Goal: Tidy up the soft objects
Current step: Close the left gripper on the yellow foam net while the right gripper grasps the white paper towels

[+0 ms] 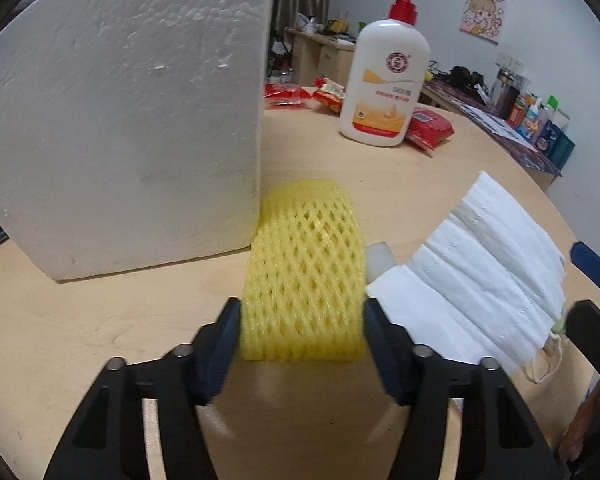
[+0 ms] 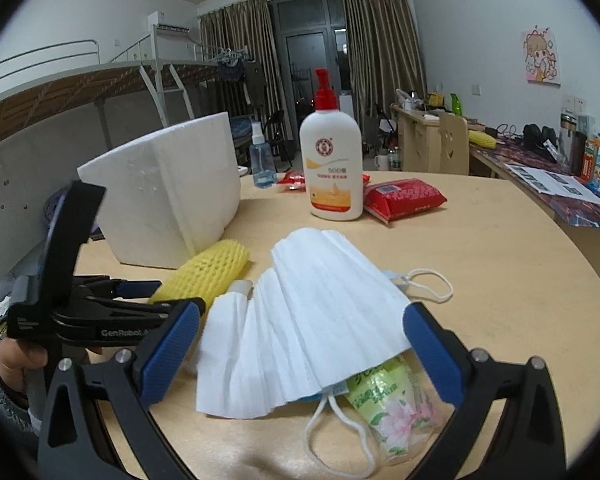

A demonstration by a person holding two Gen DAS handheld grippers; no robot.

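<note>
We are at the grasping step. Our left gripper (image 1: 302, 330) has its blue pads set against both sides of the yellow foam mesh sleeve (image 1: 302, 276), so the claw is narrowed onto it and appears to hold it. The sleeve lies on the round pale wooden table (image 1: 80, 320), just beside the tall white polystyrene foam box (image 1: 120, 120), with its far end near the box's corner.

Our right gripper (image 2: 300, 356) stands wide, its fingers straddling the white pleated face mask (image 2: 300, 312) without pressing on it. The mask rests on a folded white tissue (image 2: 228, 352) and partly covers a green flowered tissue packet (image 2: 384, 404). A small white foam block (image 1: 378, 260) peeks out between sleeve and mask.

Next, we judge, the sleeve needs lifting clear of the table and carrying over the rim of the foam box, which looks to be the likely bin. The mesh is soft and will squash, so we want a gentle squeeze and a steady rise. The white lotion bottle with the red pump (image 2: 332, 168) stands well apart.
</note>
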